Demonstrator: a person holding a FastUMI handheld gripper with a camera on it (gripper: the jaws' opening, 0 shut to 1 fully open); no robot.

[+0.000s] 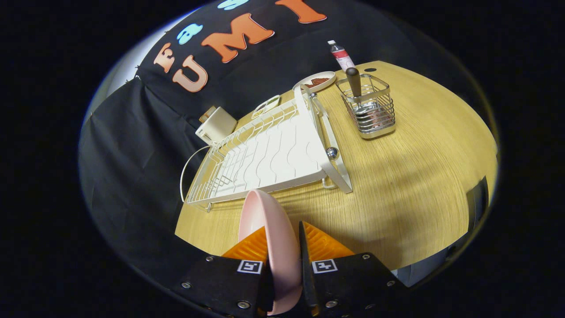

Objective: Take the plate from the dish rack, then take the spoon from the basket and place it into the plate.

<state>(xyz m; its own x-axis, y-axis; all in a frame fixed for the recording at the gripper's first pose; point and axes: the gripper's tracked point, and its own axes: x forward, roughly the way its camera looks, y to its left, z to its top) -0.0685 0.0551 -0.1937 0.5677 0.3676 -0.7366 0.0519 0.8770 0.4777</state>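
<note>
Gripper [282, 247] clamped on the pink plate [269, 229], both orange fingers [324, 245] pressing its rim, plate held on edge above the table [419, 176], clear of the white dish rack [265, 154] just beyond. We judge the edge grip comes from lifting it out of the rack slots; it needs laying flat next. Spoon [354, 81] stands handle-up in the wire basket [368, 110], right of the rack. A bottle [340, 55], small dish [315, 81] and white box [216, 126] sit behind; nothing blocks the bare wood.

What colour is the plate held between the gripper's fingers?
Pale pink; the plate shows clearly in the gripper view, clamped on edge by the gripper.
</note>
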